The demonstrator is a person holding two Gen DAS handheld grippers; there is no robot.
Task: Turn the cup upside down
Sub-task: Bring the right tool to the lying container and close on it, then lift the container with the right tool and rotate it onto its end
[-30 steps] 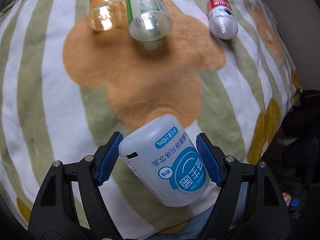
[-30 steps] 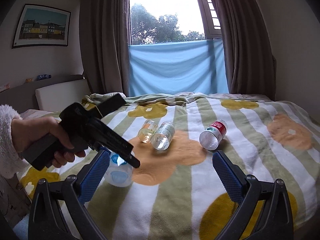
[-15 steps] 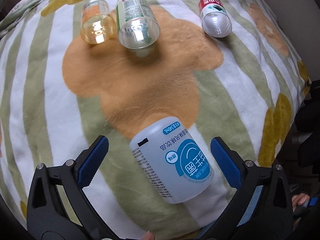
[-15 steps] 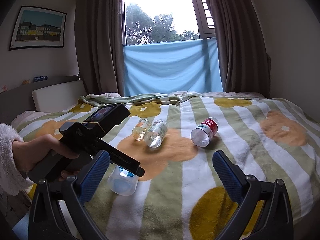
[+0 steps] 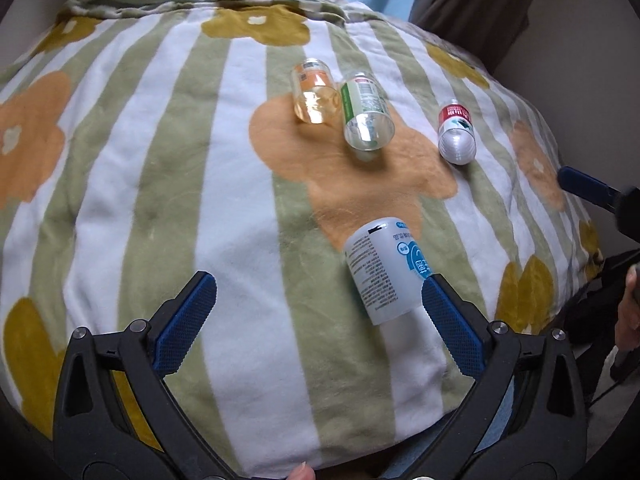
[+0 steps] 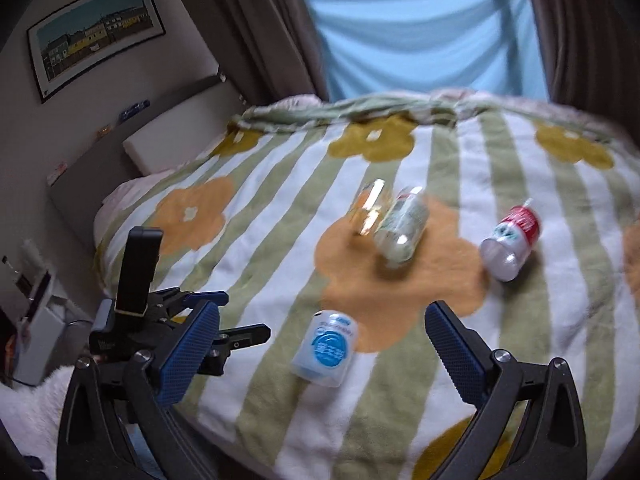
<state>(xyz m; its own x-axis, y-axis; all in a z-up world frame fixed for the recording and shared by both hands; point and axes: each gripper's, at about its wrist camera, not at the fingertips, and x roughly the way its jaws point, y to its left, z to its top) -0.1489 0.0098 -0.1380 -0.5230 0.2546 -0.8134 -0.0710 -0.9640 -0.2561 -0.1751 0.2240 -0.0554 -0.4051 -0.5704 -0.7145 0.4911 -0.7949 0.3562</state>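
Left claw (image 5: pixel 316 308) beside blue-labelled white cup (image 5: pixel 386 270)

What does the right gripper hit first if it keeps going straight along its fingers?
Probably the bed blanket, not a cup. The right gripper is open; the white blue-label cup sits low between its fingers, so it might be clipped first. Depth is unclear and the view is blurred.

Home bedroom: bed (image 6: pixel 280 208) (flowered blanket), curtains (image 6: pixel 248 28), framed picture (image 6: pixel 94 36).
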